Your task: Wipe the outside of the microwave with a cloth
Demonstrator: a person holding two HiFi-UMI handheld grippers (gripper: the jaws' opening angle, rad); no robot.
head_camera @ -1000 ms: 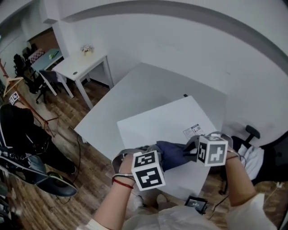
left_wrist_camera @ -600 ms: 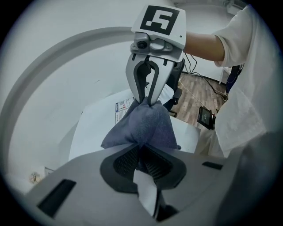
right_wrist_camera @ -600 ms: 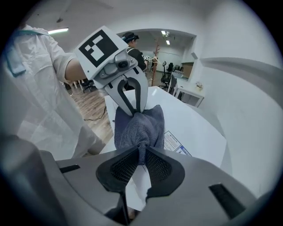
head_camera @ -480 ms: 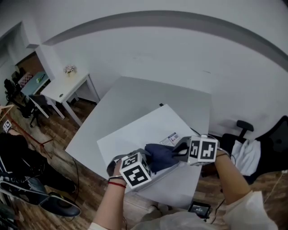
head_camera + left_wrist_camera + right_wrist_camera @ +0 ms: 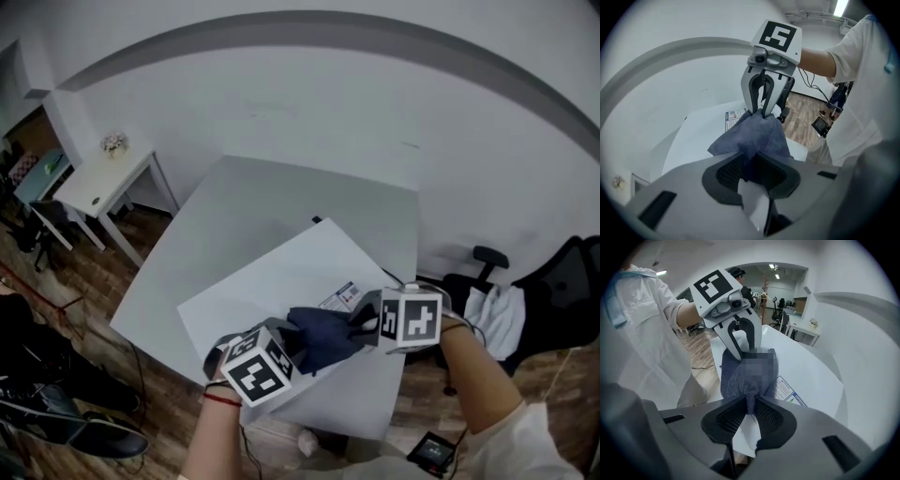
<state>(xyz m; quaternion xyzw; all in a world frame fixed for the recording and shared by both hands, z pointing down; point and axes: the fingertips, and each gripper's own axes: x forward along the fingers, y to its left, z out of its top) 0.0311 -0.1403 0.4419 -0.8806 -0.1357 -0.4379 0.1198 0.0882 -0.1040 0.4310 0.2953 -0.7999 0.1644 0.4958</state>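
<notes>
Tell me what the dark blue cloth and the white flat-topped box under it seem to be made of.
Dark blue cloth: soft fabric, perhaps microfibre, matt; it bunches in folds and shows a fine nubbly weave. White flat-topped box: likely painted sheet metal, though plastic is possible; smooth, evenly white, flat with crisp edges, a printed sticker stuck flat on it.

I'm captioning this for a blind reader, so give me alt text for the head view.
The left claw and right claw hold a dark blue cloth between them over the top of a white microwave on a grey table. Both are opening, cloth between their jaws.
</notes>
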